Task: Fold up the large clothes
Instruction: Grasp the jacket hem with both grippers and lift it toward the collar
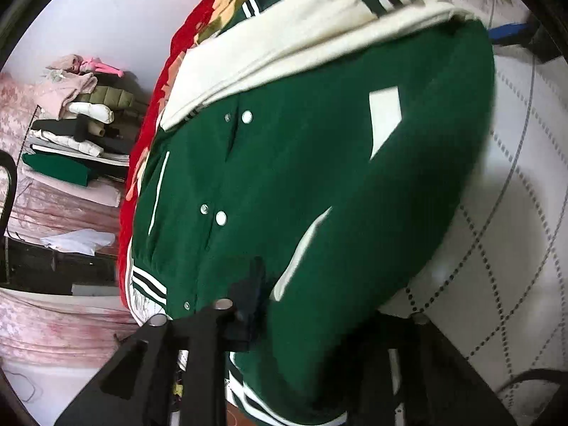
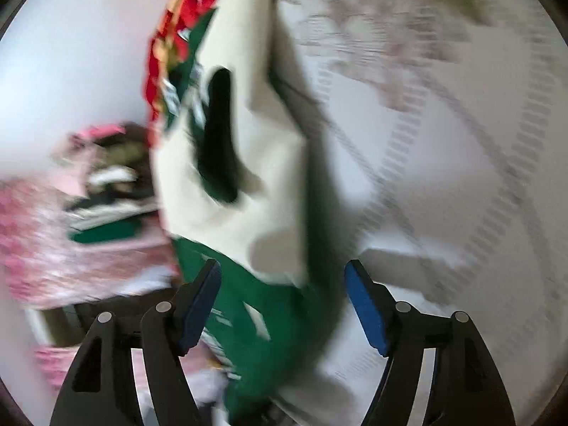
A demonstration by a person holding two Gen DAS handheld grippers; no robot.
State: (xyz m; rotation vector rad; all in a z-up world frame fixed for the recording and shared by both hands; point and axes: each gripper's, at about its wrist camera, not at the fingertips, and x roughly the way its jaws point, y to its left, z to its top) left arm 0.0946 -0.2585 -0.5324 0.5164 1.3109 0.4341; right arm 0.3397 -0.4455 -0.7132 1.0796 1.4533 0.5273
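Green wool jacket (image 1: pixel 301 184) lies across the quilted bed (image 1: pixel 514 248), cream sleeve (image 1: pixel 284 60) folded over it near the far edge. Your left gripper (image 1: pixel 248 305) looks pinched on the hem, tho I can't tell for sure; right gripper (image 2: pixel 282 305) is spread wide, holding nothing. Lift one-handed & the sleeve fold slides off.

Both wrist cameras looked close along their fingers, sharing the green jacket (image 1: pixel 301 184) (image 2: pixel 255 305) and quilted bed (image 1: pixel 514 230) (image 2: pixel 443 177).
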